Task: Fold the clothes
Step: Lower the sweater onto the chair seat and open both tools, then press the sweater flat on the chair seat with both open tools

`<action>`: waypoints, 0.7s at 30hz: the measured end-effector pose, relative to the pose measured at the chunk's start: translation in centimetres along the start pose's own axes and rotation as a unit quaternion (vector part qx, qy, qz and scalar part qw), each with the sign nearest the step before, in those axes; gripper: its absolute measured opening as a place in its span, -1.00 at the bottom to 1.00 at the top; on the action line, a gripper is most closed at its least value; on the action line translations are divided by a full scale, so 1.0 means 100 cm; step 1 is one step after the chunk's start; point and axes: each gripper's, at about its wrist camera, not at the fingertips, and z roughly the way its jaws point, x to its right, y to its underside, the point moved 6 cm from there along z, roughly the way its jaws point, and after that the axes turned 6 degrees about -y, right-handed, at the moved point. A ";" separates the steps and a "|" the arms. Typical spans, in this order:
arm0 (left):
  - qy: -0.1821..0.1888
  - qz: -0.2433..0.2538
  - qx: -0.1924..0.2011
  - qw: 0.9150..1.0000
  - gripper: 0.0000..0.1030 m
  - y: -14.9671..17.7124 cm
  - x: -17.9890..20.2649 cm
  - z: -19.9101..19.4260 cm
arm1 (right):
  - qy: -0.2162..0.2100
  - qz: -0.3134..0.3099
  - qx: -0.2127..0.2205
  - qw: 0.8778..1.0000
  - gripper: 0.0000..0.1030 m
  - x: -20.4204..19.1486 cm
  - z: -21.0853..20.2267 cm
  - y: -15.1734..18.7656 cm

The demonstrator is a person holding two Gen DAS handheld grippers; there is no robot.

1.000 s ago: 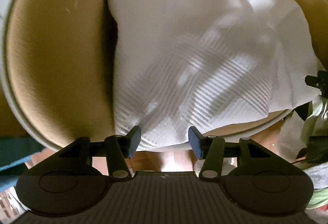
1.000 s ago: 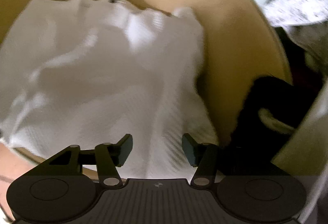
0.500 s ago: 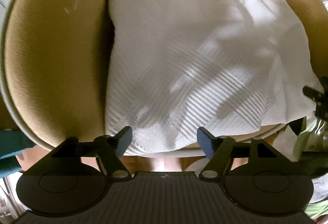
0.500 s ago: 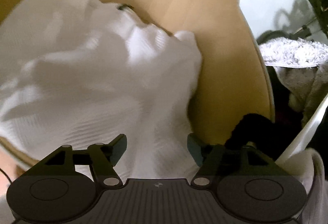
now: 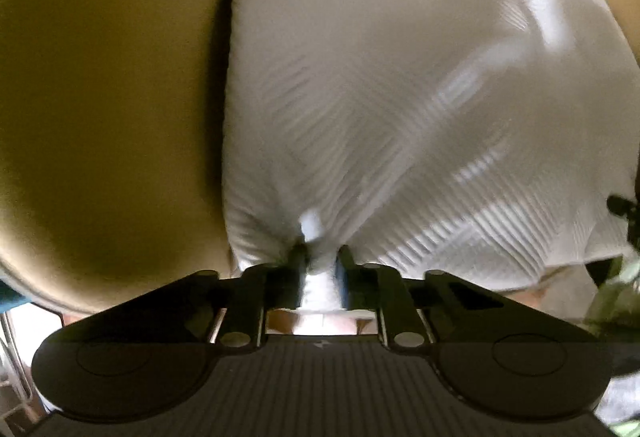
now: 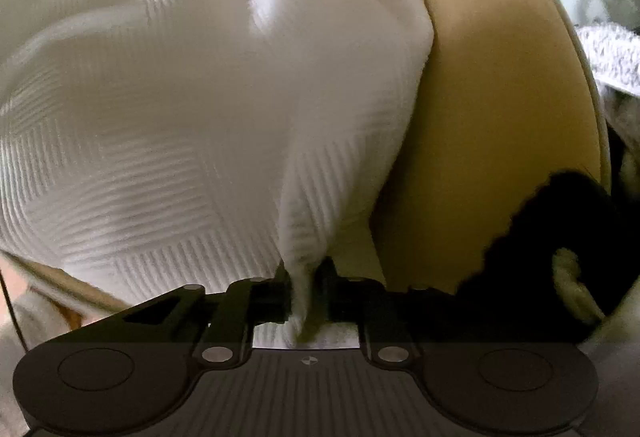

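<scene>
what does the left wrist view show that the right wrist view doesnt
Only the left wrist view shows the left gripper, shut on the near hem of the white ribbed garment, with a broad bare stretch of the tan table to its left.

Only the right wrist view shows the right gripper, shut on a bunched edge of the garment, a black fabric item at the table's right side, and a speckled cloth beyond.

Both show the same white garment lying on the tan table.

white ribbed garment (image 5: 380, 97) spread over tan round table (image 5: 100, 97), near hem bunched.
</scene>
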 end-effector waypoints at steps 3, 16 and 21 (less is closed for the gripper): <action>-0.013 0.030 0.007 0.999 -0.76 0.004 -0.001 -0.012 | 0.013 -0.010 -0.003 1.000 -0.78 0.002 -0.008 0.008; 0.013 0.027 0.025 0.999 -0.25 -0.007 0.013 -0.046 | -0.004 0.021 0.079 0.997 -0.09 -0.005 -0.055 -0.007; 0.050 0.052 0.101 0.992 -0.25 -0.026 0.041 -0.092 | -0.039 0.022 0.138 0.990 0.03 -0.005 -0.071 -0.042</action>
